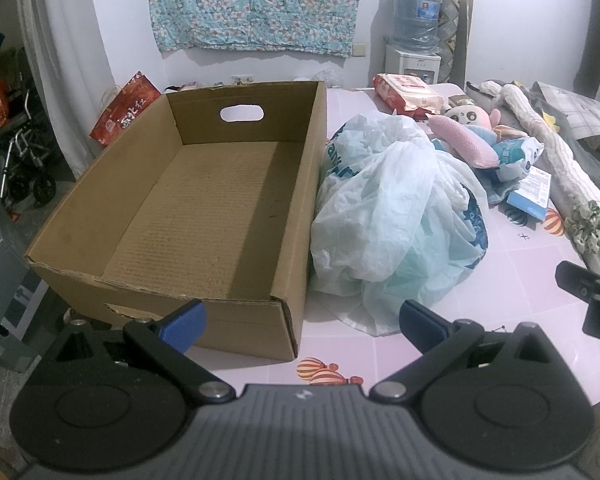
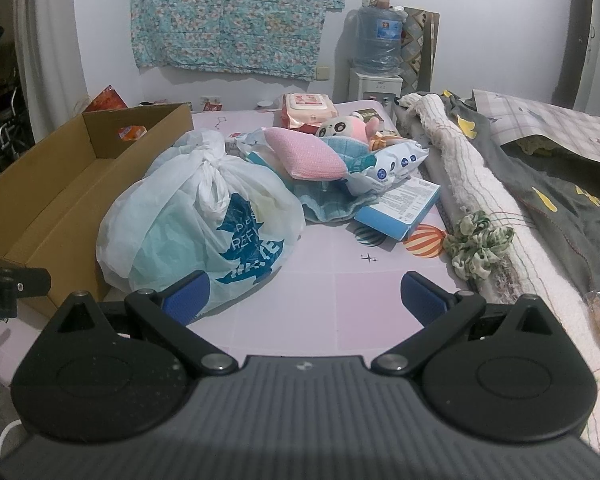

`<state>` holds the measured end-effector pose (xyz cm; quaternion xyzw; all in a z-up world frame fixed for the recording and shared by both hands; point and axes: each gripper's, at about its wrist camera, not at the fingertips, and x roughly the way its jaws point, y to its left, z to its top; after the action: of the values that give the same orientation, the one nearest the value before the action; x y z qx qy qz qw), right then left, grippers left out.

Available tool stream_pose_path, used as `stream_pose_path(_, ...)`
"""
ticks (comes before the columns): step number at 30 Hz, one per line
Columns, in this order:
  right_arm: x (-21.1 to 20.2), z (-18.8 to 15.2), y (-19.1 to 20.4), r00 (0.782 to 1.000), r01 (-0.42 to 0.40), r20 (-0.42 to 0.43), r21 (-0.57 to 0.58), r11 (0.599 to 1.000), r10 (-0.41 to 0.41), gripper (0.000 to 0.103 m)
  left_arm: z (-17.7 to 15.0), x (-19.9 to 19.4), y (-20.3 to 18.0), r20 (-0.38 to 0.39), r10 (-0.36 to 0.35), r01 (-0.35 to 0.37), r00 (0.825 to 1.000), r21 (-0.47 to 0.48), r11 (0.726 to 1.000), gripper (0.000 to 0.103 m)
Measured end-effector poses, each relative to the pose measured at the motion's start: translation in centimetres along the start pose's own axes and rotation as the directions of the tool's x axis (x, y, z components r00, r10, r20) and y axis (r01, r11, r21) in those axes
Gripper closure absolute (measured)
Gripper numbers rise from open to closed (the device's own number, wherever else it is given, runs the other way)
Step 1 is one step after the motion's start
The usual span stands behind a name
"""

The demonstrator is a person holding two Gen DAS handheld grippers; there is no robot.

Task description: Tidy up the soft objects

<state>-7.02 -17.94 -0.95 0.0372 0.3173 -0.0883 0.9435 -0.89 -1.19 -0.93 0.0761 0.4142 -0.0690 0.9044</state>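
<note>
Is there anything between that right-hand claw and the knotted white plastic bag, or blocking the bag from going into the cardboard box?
Nothing visible. The right gripper is open with the plastic bag just ahead on its left. The cardboard box sits beside the bag, open-topped and empty.

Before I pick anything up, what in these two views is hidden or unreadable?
- Tied plastic bag: contents unknown in both views; the film is cloudy and crumpled.
- Blue towel: mostly covered in the right wrist view by the pink pillow and a wipes pack.
- Plush toy: only the head shows; the pile hides the body.
- Cardboard box: its near inner wall is out of sight in the left wrist view.
</note>
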Motion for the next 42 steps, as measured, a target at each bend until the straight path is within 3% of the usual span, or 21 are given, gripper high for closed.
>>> stream_pose_path(11,0.1,0.0,0.1,1.000,0.004,0.000,-0.001,1.000,-0.004,0.001,-0.2,0.3,0.0,-0.004,0.005,-0.005,1.000,0.003,1.000,0.000)
stream_pose_path(20,0.5,-0.5,-2.9,1.000,0.022,0.003,0.027,0.999,-0.022,0.001,1.9,-0.1,-2.6,0.063,-0.013,0.008,0.998,0.073,0.997,0.000)
stream_pose_path(23,0.6,-1.2,-5.4,0.999,0.027,0.030,0.055,0.998,-0.029,0.001,3.1,-0.2,-4.8,0.093,-0.056,0.044,0.994,0.126,0.991,0.000)
stream_pose_path(26,0.8,-2.1,-8.9,0.996,0.041,0.077,0.065,0.997,-0.046,0.001,4.3,-0.2,-7.3,0.107,-0.148,0.129,0.983,0.167,0.977,0.000)
stream_pose_path(33,4.9,-1.3,-18.8,0.981,0.140,0.115,0.137,0.981,-0.156,0.001,6.6,1.5,-13.2,0.152,-0.321,0.282,0.935,0.233,0.931,0.003)
stream_pose_path(35,7.2,-0.8,-20.9,0.980,0.159,0.097,0.131,0.979,-0.172,0.005,7.1,2.1,-15.2,0.158,-0.352,0.304,0.923,0.262,0.916,0.007)
stream_pose_path(38,10.2,-0.2,-23.1,0.986,0.151,0.057,0.123,0.981,-0.159,0.026,7.8,3.3,-17.4,0.133,-0.389,0.338,0.912,0.297,0.893,0.023)
stream_pose_path(40,12.1,-0.1,-23.4,0.991,0.127,0.027,0.124,0.984,-0.131,0.046,8.2,4.0,-18.0,0.100,-0.422,0.376,0.901,0.302,0.876,0.040)
stream_pose_path(42,13.5,-0.1,-23.6,0.995,0.097,0.010,0.109,0.989,-0.099,0.059,8.2,4.7,-18.2,0.075,-0.456,0.417,0.887,0.295,0.859,0.044)
